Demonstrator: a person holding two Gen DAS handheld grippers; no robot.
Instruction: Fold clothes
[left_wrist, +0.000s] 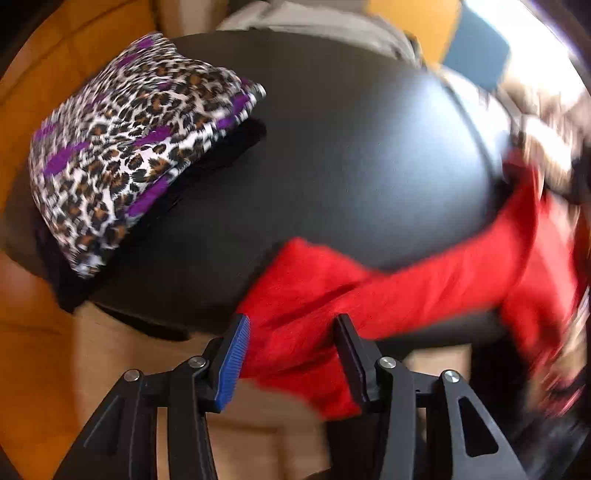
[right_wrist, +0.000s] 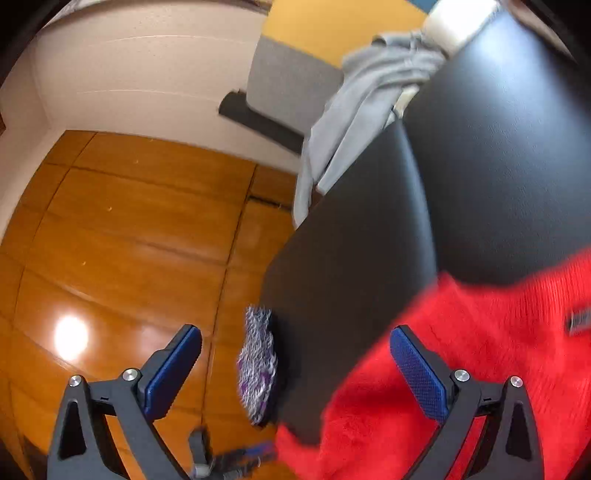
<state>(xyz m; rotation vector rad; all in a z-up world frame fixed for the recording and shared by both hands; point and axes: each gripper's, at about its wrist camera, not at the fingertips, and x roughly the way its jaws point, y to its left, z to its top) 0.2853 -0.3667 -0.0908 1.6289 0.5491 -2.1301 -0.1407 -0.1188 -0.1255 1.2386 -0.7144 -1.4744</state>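
Note:
A red fuzzy garment (left_wrist: 406, 295) lies crumpled across the near right part of the black padded surface (left_wrist: 351, 147), one end hanging over its front edge. My left gripper (left_wrist: 293, 350) is open, and that hanging end sits between its spread fingers without being pinched. A folded leopard-print garment (left_wrist: 122, 147) with purple marks rests at the left on a dark folded piece (left_wrist: 236, 147). In the right wrist view my right gripper (right_wrist: 295, 365) is wide open, with the red garment (right_wrist: 461, 369) behind its right finger and the leopard-print garment (right_wrist: 258, 369) seen edge-on.
A grey garment (right_wrist: 369, 92) hangs off the far edge of the black surface (right_wrist: 480, 166). Glossy wooden floor (right_wrist: 129, 240) lies to the left, bounded by a pale wall (right_wrist: 147, 74). Motion blur smears striped fabric (left_wrist: 546, 147) at the right.

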